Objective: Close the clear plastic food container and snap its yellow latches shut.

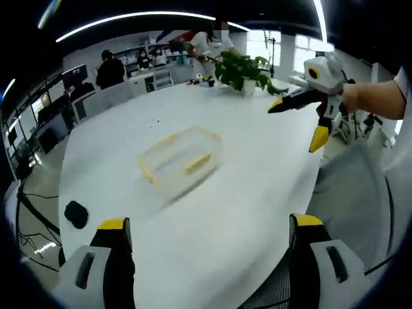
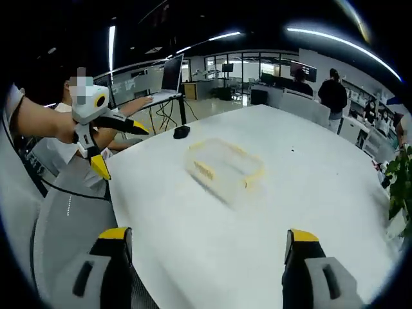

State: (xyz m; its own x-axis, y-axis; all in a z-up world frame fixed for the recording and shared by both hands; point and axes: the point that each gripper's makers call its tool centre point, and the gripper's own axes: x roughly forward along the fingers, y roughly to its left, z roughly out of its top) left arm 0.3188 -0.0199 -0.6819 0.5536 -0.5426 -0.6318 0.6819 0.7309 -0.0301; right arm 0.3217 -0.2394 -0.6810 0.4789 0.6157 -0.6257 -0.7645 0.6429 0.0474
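A clear plastic food container [image 1: 180,159] with yellow latches lies on the white table [image 1: 244,212], its lid on top; the same container [image 2: 224,167] sits mid-table in the right gripper view. My left gripper [image 1: 209,235] hangs open over the near table edge, well short of the container. My right gripper [image 2: 206,244] is open too, with nothing between its jaws. The right gripper [image 1: 302,119] comes in from the right of the left gripper view, held by a hand, jaws apart. The left gripper [image 2: 116,145] appears at the left of the right gripper view.
A small black object [image 1: 76,214] lies near the table's left edge, also seen as a black object [image 2: 182,132]. A potted plant [image 1: 243,69] stands at the far end. Grey chairs [image 2: 71,219] flank the table. People and desks fill the background.
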